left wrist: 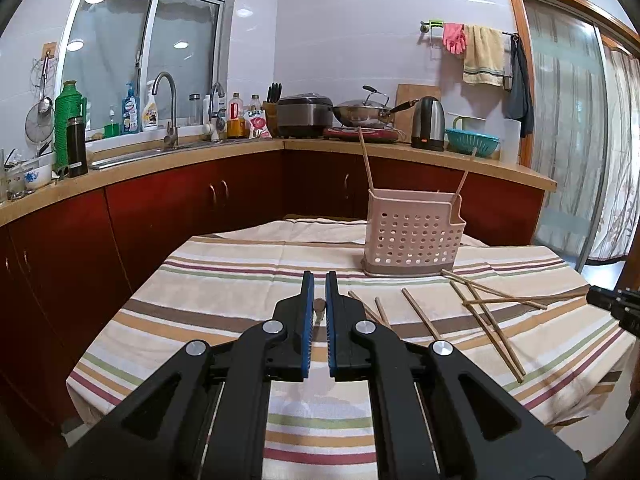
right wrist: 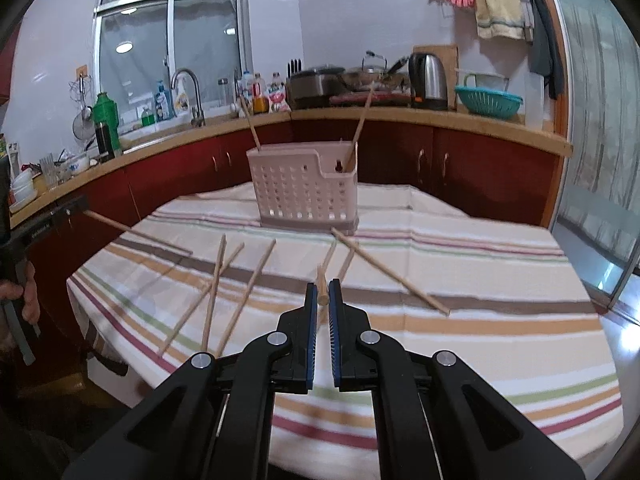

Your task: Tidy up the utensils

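Chopsticks (right wrist: pixel 392 272), thin pale wooden sticks, lie scattered and crossing on the striped cloth of the tabletop (right wrist: pixel 500 280), near the front of a pink perforated holder (right wrist: pixel 304 196) that stands upright toward the far side. Two more sticks stand tilted inside the holder, one at each end. Left gripper (left wrist: pixel 320 280) fingers are clenched on one chopstick (left wrist: pixel 319 308); in the left wrist view only its round end shows in the narrow gap between the blue pads, rest hidden behind the fingers. From the right wrist view that same stick juts out level from the left gripper at the frame's left edge, above the cloth. Right gripper (right wrist: pixel 323 286) fingers are clenched on another chopstick (right wrist: pixel 322 284), end poking up between the pads, lower length cut off by the fingers. A hand (right wrist: pixel 24 296) on the left gripper's handle is partly visible, blurred. Holder's inner compartments hard to make out.
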`<state>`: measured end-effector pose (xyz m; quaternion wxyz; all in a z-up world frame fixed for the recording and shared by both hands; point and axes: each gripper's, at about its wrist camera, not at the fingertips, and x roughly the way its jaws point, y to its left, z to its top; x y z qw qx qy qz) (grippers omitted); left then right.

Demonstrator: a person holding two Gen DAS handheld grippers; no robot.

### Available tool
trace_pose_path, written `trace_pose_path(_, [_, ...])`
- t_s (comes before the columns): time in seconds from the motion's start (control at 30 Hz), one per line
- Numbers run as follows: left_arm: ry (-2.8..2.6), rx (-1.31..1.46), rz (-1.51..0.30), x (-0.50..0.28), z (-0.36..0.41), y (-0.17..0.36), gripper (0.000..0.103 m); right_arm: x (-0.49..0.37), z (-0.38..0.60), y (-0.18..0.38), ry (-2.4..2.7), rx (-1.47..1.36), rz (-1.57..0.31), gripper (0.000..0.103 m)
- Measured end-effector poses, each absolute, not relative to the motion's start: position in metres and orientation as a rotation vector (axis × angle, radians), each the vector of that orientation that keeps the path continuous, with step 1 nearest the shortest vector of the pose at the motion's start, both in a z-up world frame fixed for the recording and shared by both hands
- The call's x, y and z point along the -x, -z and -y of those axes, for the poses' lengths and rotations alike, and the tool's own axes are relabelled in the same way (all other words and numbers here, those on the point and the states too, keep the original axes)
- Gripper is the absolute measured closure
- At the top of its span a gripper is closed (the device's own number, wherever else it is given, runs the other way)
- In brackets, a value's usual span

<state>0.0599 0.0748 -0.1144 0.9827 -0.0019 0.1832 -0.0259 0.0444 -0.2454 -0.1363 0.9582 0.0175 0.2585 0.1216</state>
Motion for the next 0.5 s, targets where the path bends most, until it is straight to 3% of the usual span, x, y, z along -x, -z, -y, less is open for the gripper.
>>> trace_pose_path(0.5, [0.077, 0.016, -0.335, -0.103, -0.072, 0.087, 0.097, -0.092, 0.240, 0.099, -0.266, -0.063, -0.419, 0.097])
